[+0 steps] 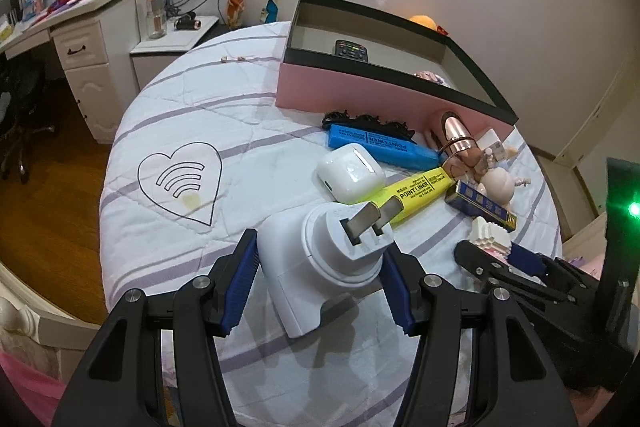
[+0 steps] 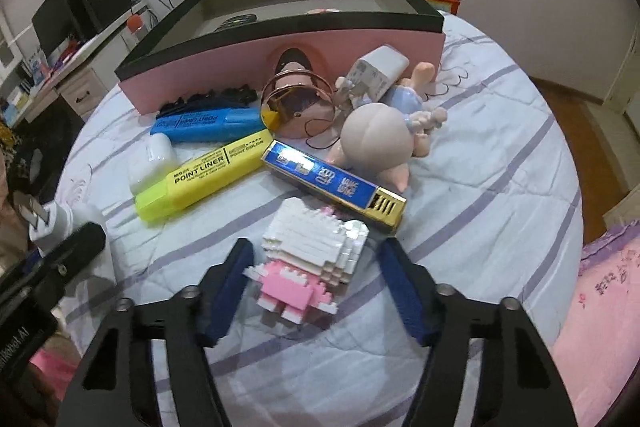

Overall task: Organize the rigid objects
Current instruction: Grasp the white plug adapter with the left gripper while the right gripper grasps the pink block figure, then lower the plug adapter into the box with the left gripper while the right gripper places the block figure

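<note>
My left gripper (image 1: 320, 259) is open around a white plug adapter (image 1: 316, 267) that lies on the quilt, prongs pointing away; its blue pads stand on both sides with small gaps. My right gripper (image 2: 316, 263) is open around a pink-and-white block figure (image 2: 316, 255) on the quilt, not touching it. A pink box with a black rim (image 1: 400, 67), also in the right wrist view (image 2: 280, 39), stands beyond and holds a remote (image 1: 352, 50).
Between the grippers and the box lie a yellow highlighter (image 2: 204, 179), a blue highlighter (image 2: 208, 125), a white earbud case (image 1: 350, 173), a blue-gold lighter (image 2: 336, 183), a doll (image 2: 380, 143), a rose-gold object (image 2: 300, 103) and a black hair clip (image 1: 368, 121). A desk (image 1: 80, 39) stands left.
</note>
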`<state>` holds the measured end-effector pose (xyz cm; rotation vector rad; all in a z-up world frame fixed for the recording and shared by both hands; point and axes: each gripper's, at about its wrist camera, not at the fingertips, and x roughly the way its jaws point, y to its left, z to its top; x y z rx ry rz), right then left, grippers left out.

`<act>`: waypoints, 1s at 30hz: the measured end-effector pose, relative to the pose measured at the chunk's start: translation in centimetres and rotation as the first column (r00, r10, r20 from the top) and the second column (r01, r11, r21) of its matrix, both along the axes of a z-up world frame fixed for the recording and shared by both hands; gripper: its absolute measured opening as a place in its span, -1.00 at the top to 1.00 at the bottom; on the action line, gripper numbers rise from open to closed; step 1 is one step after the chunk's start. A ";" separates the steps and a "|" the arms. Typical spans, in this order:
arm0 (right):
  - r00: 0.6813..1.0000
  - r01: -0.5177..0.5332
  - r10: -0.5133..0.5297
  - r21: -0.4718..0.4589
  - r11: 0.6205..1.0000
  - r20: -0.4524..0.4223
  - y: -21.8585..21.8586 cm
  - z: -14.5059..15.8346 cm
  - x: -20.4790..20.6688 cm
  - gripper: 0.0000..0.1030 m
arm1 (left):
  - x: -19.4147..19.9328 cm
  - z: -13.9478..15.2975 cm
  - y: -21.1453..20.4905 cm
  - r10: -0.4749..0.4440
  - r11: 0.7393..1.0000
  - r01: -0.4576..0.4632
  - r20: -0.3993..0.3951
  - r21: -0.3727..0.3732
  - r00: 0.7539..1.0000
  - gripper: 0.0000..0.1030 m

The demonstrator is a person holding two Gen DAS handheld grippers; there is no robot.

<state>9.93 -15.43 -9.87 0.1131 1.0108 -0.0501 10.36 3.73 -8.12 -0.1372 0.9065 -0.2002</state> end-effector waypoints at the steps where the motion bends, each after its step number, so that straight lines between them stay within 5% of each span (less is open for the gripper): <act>1: 1.000 -0.005 0.005 -0.005 1.000 0.002 0.2 0.1 -0.1 -0.04 | 0.0 0.0 0.0 -0.001 1.000 0.001 0.001 -0.001 1.000 -0.13; 18: 0.994 -0.091 0.081 0.131 0.987 0.078 -1.6 3.5 -3.4 -0.02 | 0.2 1.6 -1.1 -0.017 0.999 0.016 0.029 0.032 0.999 -0.13; 30: 0.978 -0.147 0.121 0.153 0.977 0.169 -3.9 8.1 0.9 -0.02 | 5.4 7.4 -2.3 -0.044 0.999 0.045 0.116 -0.009 0.992 -0.13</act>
